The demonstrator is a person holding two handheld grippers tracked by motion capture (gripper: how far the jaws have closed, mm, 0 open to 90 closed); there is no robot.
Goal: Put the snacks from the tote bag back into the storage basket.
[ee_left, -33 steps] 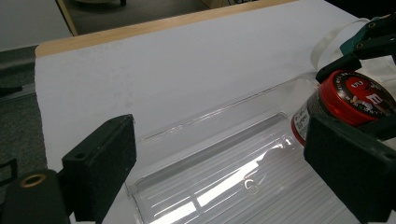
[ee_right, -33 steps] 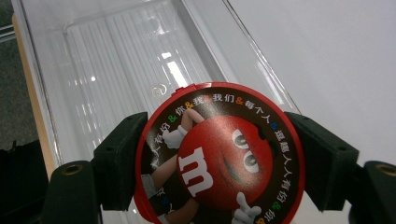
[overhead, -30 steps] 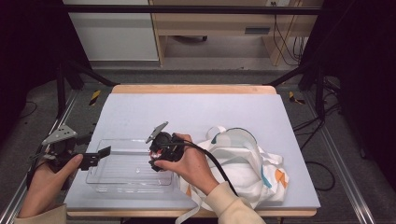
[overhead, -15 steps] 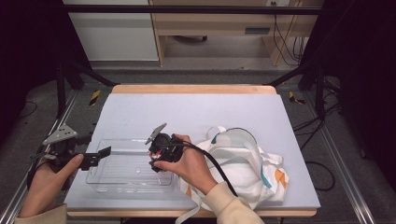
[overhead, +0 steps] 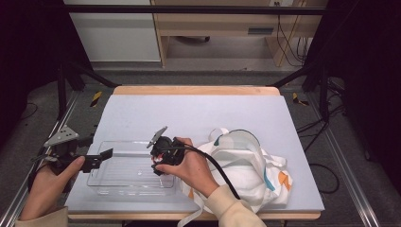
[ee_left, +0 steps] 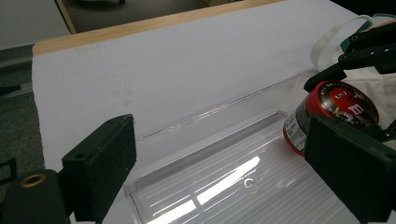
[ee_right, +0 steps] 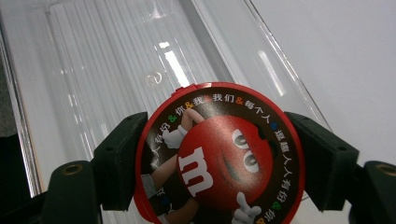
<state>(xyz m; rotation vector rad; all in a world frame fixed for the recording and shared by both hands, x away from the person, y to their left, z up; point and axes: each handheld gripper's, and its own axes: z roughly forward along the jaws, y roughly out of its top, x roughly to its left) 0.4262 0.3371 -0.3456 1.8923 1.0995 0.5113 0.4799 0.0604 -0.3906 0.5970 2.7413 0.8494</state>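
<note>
Pale grey tabletop [overhead: 198,113], clear plastic tray [overhead: 127,187] at lower left of the high view; right gripper [ee_right: 219,161] clamped on a red M&M's tin [ee_right: 219,158] over the tray's right end, left gripper [ee_left: 224,168] jaws apart at its left end, white tote bag [overhead: 255,175] to the right.

Overhead plus two close tray [overhead: 130,187] views
</note>
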